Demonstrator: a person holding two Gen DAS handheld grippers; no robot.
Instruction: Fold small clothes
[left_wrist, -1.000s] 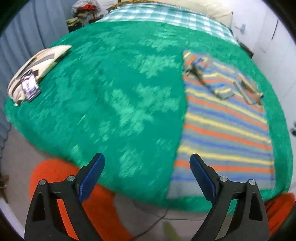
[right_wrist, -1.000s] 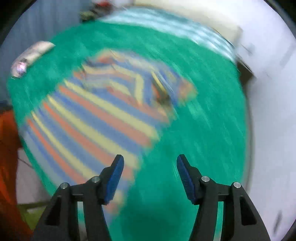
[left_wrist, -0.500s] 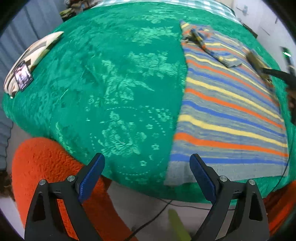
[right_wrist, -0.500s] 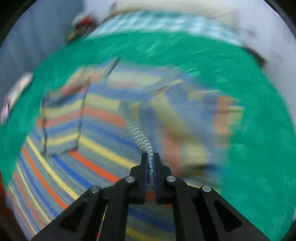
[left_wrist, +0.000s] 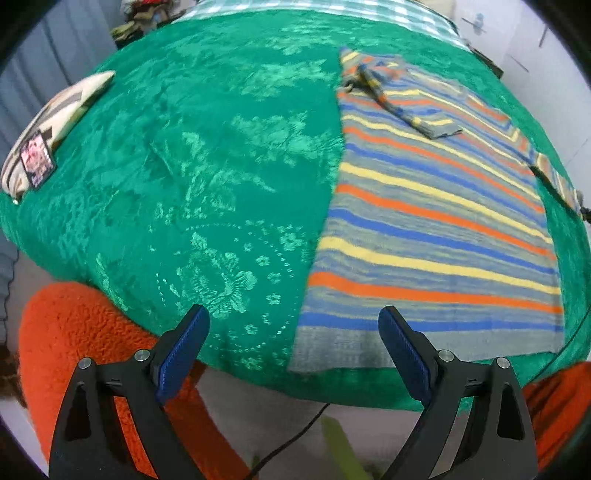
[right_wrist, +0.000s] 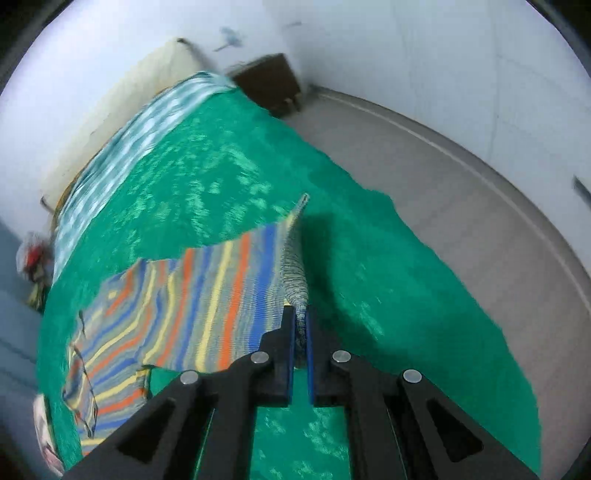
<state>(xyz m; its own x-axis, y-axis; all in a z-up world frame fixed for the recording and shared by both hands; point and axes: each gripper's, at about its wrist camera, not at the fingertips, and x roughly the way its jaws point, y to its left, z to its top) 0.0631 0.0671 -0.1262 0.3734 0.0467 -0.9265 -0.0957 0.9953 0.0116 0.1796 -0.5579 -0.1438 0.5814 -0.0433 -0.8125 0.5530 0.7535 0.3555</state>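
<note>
A striped sweater (left_wrist: 436, 221) in blue, orange, yellow and grey lies flat on the green bedspread (left_wrist: 207, 177), one sleeve folded across its chest. My left gripper (left_wrist: 293, 350) is open and empty, hovering above the bed's near edge just short of the sweater's hem. My right gripper (right_wrist: 301, 332) is shut on the cuff of the other sleeve (right_wrist: 291, 258) and holds it lifted and stretched out to the side over the bedspread (right_wrist: 369, 266). The sweater's body (right_wrist: 155, 314) shows to the left in the right wrist view.
A patterned pillow (left_wrist: 48, 122) with a phone (left_wrist: 35, 162) on it lies at the bed's left edge. Orange fleece (left_wrist: 74, 350) shows below the bed edge. A checked sheet (right_wrist: 122, 147), a dark side table (right_wrist: 266, 85) and grey floor (right_wrist: 480, 192) lie beyond.
My right gripper closed on the sleeve cuff and has pulled it up and outward, away from the sweater's body. My left gripper dropped closer to the near hem, still open.
</note>
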